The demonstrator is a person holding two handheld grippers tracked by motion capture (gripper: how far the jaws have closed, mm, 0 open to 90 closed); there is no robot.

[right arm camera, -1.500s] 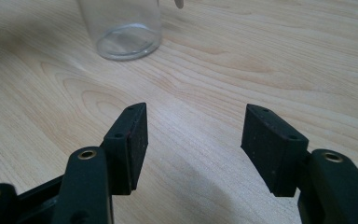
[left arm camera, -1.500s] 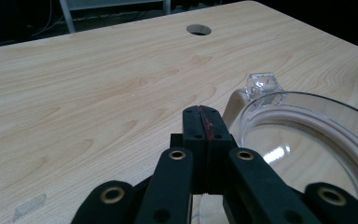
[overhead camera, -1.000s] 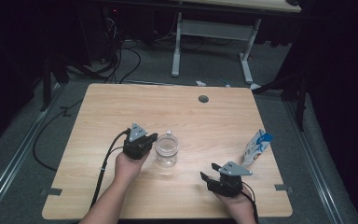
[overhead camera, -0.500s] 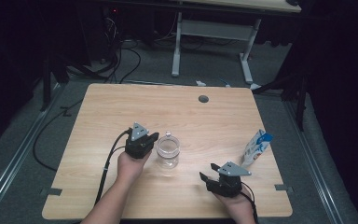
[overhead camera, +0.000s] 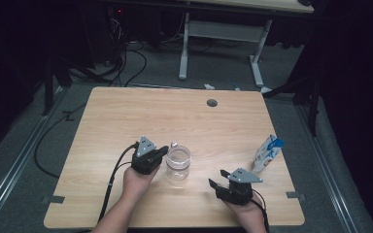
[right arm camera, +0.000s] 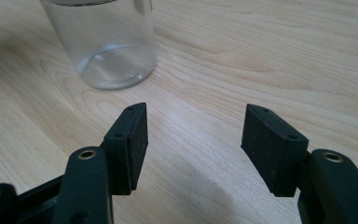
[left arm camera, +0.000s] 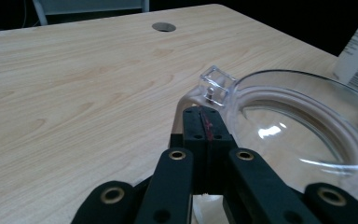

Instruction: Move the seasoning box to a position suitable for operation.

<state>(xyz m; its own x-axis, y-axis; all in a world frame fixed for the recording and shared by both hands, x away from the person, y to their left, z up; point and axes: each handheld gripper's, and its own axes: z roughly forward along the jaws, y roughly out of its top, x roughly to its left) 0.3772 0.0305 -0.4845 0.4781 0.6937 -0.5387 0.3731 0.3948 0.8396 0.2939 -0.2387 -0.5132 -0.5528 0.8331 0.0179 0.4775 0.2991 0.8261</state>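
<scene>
Steadying clear jar (overhead camera: 178, 162) near table's (overhead camera: 126, 111) front edge, left gripper (overhead camera: 156, 154) pinching its rim tab; right gripper (overhead camera: 216, 182) spread, probably readying to help.

Table (overhead camera: 126, 121) holds everything. Jar (overhead camera: 178, 162) stands upright near the table middle, toward the near edge. Left gripper (overhead camera: 161, 152) sits just left of the jar, its tips up against the jar's rim; in the left gripper view the jaws meet right below a small tab (left arm camera: 216, 85) at the rim. Right gripper (overhead camera: 216, 180) is to the right of the jar and nearer the front edge, apart from it, jaws pointing left toward the jar. Carton (overhead camera: 267, 153) stands tilted near the right edge, behind and right of the right gripper. Hole (overhead camera: 211, 103) lies in the tabletop toward the far edge, behind the jar.
</scene>
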